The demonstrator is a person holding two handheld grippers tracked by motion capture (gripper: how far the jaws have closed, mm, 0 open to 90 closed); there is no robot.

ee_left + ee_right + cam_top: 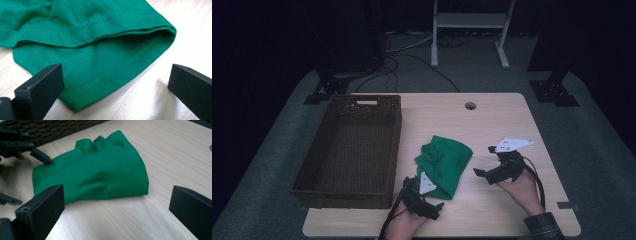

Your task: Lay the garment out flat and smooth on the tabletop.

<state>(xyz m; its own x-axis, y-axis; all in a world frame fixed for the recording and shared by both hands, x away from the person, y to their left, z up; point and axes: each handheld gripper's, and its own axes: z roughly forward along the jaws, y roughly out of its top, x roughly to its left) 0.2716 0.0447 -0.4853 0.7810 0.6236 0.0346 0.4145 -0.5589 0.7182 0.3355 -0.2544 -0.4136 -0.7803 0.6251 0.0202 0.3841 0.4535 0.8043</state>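
High view: a folded green garment (443,164) lies near the desk's (492,115) front edge, right of the empty wicker basket (349,150), with the left gripper (432,205) at its front corner and the right gripper (482,174) just off its right side.

Left gripper view: jaws stand wide apart, holding nothing, and one overlaps the hemmed corner; closing low over both layers looks wise.

Right gripper view: jaws gape empty, short of the fold; it should close in before any lift.
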